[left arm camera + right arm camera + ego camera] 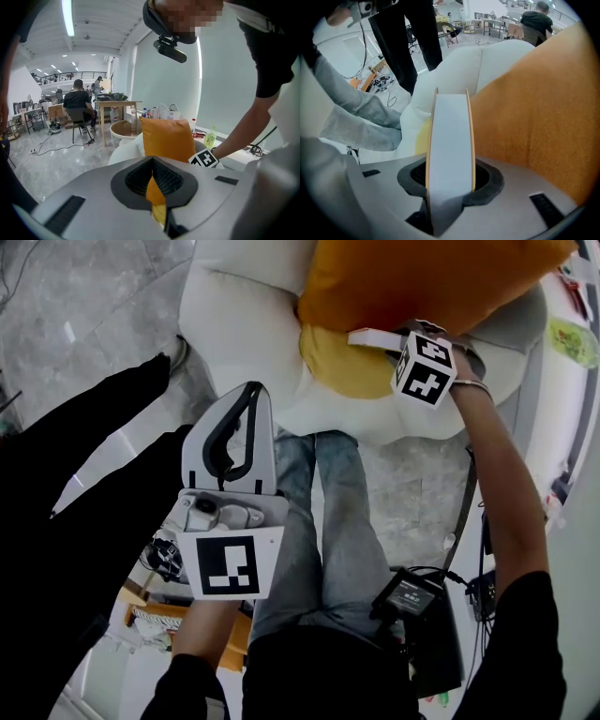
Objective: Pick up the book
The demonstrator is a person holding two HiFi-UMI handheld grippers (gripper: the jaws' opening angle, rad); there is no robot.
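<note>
Closest in, at the waist: a black box (408, 594) with a pale label, print too small to read. Just ahead, over the jeans (328, 521), the left claw (246, 395), clenched with pads together and nothing gripped, held clear of the armchair. On its back, a marker face (228, 565) of black-and-white squares, no lettering.

Farther out, over the white armchair (244, 315), the right claw (450, 176), pointed steeply down and clamped on the book (450, 136). Pads pressed against both thin orange covers, white page edge turned toward that claw's camera. Book standing on edge, touching the big orange cushion (422, 277) on one side, with the yellow cushion (347, 362) just beside it on the other.

Beyond, by the window, a green bottle (210, 138), label unreadable at this size.
</note>
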